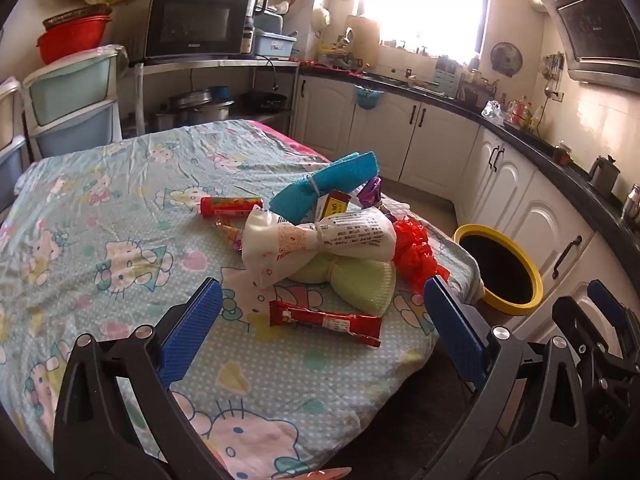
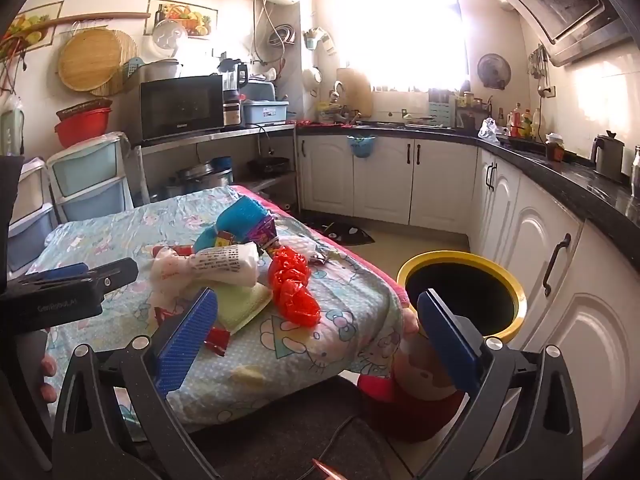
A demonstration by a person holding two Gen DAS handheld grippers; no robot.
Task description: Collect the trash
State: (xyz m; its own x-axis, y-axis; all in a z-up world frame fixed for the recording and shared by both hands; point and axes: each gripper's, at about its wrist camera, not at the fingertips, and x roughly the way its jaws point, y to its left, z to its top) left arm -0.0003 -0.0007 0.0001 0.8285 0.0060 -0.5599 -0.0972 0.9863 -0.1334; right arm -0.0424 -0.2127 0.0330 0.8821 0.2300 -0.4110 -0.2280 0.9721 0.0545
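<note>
A pile of trash lies on the Hello Kitty cloth-covered table (image 1: pixel 100 208): a red snack wrapper (image 1: pixel 325 321), a white tied bag (image 1: pixel 316 240), a green sponge pack (image 1: pixel 352 284), a crumpled red plastic bag (image 1: pixel 414 254), a blue sponge pack (image 1: pixel 326 188) and a red tube (image 1: pixel 232 206). My left gripper (image 1: pixel 322 328) is open and empty, just above the red wrapper. My right gripper (image 2: pixel 318 330) is open and empty, over the table's near corner, close to the red bag (image 2: pixel 294 286). A yellow-rimmed bin (image 2: pixel 464 296) stands on the floor to the table's right.
White cabinets (image 2: pixel 532 240) with a dark countertop run along the right and back. A microwave (image 2: pixel 182 106) on a shelf and plastic drawers (image 2: pixel 88 184) stand at the left. A red stool (image 2: pixel 412 396) sits under the table's corner.
</note>
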